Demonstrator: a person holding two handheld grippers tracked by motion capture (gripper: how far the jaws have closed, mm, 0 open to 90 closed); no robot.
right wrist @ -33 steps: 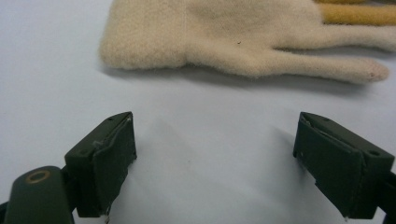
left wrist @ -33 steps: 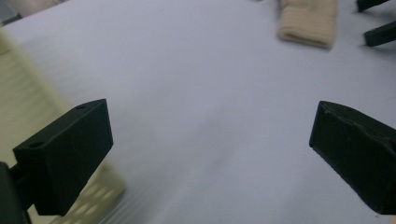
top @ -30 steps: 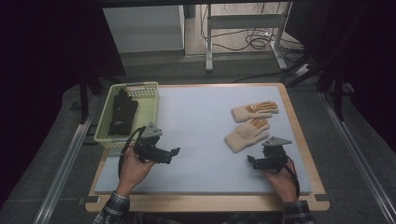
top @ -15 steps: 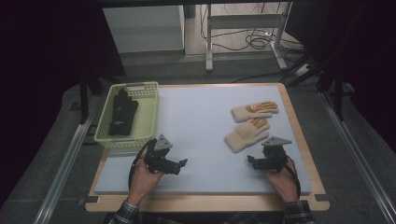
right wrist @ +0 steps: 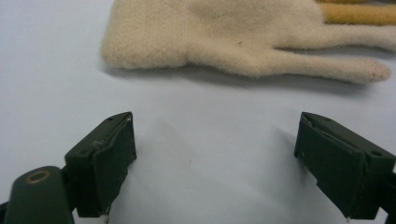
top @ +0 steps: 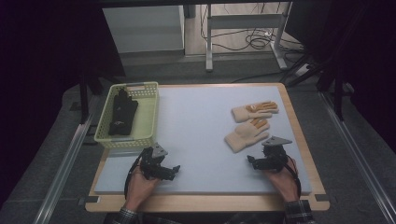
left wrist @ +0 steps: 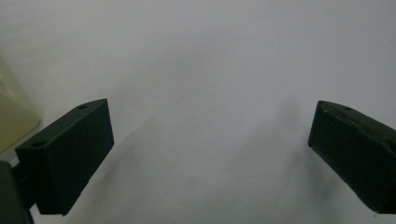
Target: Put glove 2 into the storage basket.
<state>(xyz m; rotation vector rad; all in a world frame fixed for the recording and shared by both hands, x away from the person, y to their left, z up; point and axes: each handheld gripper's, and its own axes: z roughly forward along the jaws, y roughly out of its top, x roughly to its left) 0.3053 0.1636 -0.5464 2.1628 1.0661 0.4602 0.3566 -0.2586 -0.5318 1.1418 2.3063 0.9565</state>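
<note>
Right gripper (right wrist: 215,168): I read its jaws spread wide, nothing between, over bare mat (top: 196,135). Near glove (right wrist: 233,42) lies flat at 12 o'clock of the jaws, close but apart; in the high view it sits at 10 o'clock of the gripper, second glove (top: 254,111) just beyond. Left gripper (left wrist: 210,158): jaws wide, holding nothing. Basket (top: 150,116) at its 11 o'clock, dark item (top: 122,114) inside
</note>
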